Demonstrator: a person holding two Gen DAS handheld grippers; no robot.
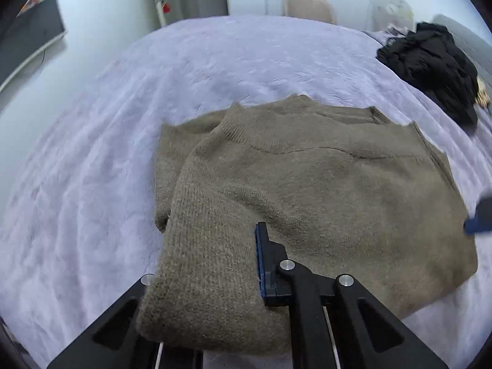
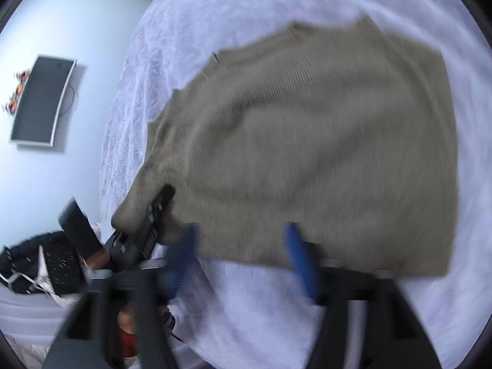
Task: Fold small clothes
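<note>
An olive-brown knit sweater (image 1: 307,190) lies partly folded on the lilac bedspread (image 1: 92,184), its collar toward the far side. My left gripper (image 1: 243,246) is shut on the sweater's near-left edge, and the fabric drapes over and hides its left finger. In the right wrist view the same sweater (image 2: 323,141) looks blurred, with the left gripper (image 2: 153,215) clamped on its lower-left corner. My right gripper (image 2: 243,261) stands open just short of the sweater's near hem, with nothing between its blue pads (image 2: 299,261). One of its blue fingertips (image 1: 479,218) shows at the sweater's right edge.
A heap of black clothing (image 1: 430,70) lies at the bed's far right. A beige chair (image 1: 307,6) stands beyond the bed. A dark screen (image 2: 43,101) hangs on the wall. A hand (image 2: 98,255) holds the left gripper, with dark items (image 2: 24,261) beside it.
</note>
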